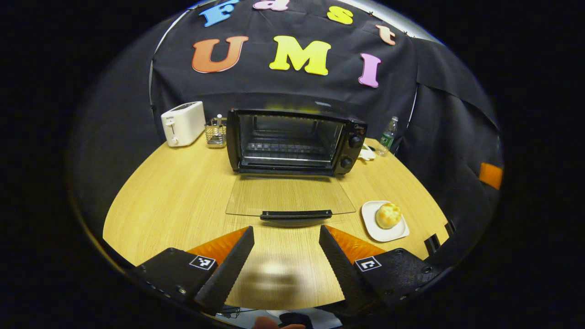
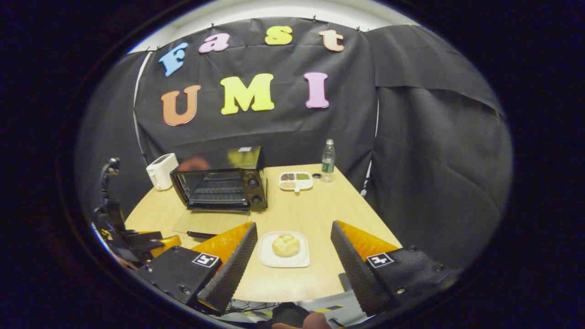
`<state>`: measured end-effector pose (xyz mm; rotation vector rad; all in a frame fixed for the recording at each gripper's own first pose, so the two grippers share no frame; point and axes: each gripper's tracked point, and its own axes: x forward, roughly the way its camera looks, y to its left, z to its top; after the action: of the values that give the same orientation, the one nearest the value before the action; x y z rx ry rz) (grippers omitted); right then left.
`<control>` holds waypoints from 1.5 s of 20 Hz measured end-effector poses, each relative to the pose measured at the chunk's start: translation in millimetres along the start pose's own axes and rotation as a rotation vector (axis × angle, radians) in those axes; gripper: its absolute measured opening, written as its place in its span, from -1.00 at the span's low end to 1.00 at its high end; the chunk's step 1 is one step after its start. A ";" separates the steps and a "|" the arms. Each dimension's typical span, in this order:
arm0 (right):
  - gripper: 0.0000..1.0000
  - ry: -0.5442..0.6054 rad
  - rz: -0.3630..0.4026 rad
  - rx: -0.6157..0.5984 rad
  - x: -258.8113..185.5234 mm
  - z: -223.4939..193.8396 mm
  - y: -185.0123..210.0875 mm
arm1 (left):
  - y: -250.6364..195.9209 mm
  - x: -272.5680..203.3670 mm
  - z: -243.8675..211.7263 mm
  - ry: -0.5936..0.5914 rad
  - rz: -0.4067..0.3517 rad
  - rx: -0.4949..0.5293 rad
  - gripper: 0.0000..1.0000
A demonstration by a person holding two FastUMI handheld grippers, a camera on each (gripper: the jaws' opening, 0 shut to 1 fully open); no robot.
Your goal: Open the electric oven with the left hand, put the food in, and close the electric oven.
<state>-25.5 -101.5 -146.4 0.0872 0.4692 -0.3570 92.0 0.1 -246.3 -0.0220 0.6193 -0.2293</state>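
Right tool [image 2: 292, 256] sits nearest, fingers spread wide, holding nothing, the bun [image 2: 285, 245] on its plate [image 2: 283, 260] framed between them but still apart. Left tool [image 1: 285, 256] likewise wide and empty, hovering just short of the door handle [image 1: 296, 214]. Oven [image 1: 292, 141] door [image 1: 290, 196] lies fully down, flat over the worktop [image 1: 183, 201]; rack [image 1: 285, 151] bare inside. Opening looks done; the step in hand is most likely fetching the food. To do it well: bring the right tool down level, close on the plate rim or bun gently so the soft bread is not crushed, lift clear of the worktop, then carry over the lowered glass without knocking it and slide in square to the rack. Keep the left tool off to the side of that path. Worktop is pale wood grain, rounded edge. Toaster [image 1: 183, 123] and wire basket [image 1: 215, 133] left of the oven; a bottle [image 2: 327, 161] and divided dish [image 2: 296, 181] to its right. Black cloth walls the booth.
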 end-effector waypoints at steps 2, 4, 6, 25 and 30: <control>1.00 0.030 0.025 -0.023 4.9 -16.6 10.3 | 7.2 -27.6 8.2 -0.044 0.015 -0.009 0.89; 1.00 0.043 0.047 -0.035 11.2 -27.2 15.9 | 19.1 -51.7 11.8 -0.076 0.042 -0.014 0.90; 1.00 0.061 0.061 -0.028 23.4 -39.6 18.1 | 30.2 -74.0 16.5 -0.098 0.075 -0.018 0.89; 1.00 0.269 -0.055 -0.010 194.0 -151.9 12.7 | 37.0 -114.7 44.4 -0.100 0.224 -0.018 0.89; 0.86 0.307 -0.071 0.035 199.1 -163.0 4.7 | 36.6 -106.6 46.6 -0.090 0.226 -0.039 0.89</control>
<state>72.1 -133.5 -382.4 0.1606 0.7714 -0.4236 42.3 56.9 -150.5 0.0003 0.5319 0.0028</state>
